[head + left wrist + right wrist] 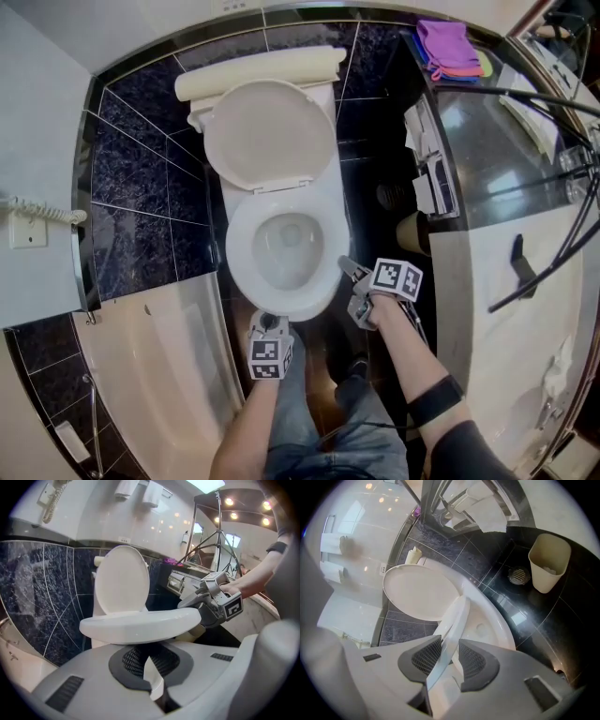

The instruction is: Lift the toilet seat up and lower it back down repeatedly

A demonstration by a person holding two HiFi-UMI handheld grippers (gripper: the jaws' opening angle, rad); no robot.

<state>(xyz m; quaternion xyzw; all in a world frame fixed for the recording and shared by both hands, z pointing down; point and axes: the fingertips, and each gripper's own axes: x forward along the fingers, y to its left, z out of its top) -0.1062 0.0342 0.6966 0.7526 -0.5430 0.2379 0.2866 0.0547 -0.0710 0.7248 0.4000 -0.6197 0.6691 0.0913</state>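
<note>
A white toilet stands against dark tiles with its lid (270, 131) upright. The toilet seat (140, 625) hangs partly raised above the bowl (286, 246), roughly level in the left gripper view. My right gripper (450, 651) is shut on the seat's right rim (453, 620), which runs between its dark pads. The same gripper (197, 609) shows with one finger over the seat and one under it. My left gripper (146, 657) sits at the seat's front edge, its tips together just below the rim; it holds nothing.
A beige bin (548, 562) stands on the dark floor right of the toilet, beside a floor drain (518, 575). A bathtub (159, 356) lies to the left, a vanity counter (506, 244) to the right. A wall phone (28, 220) hangs at the far left.
</note>
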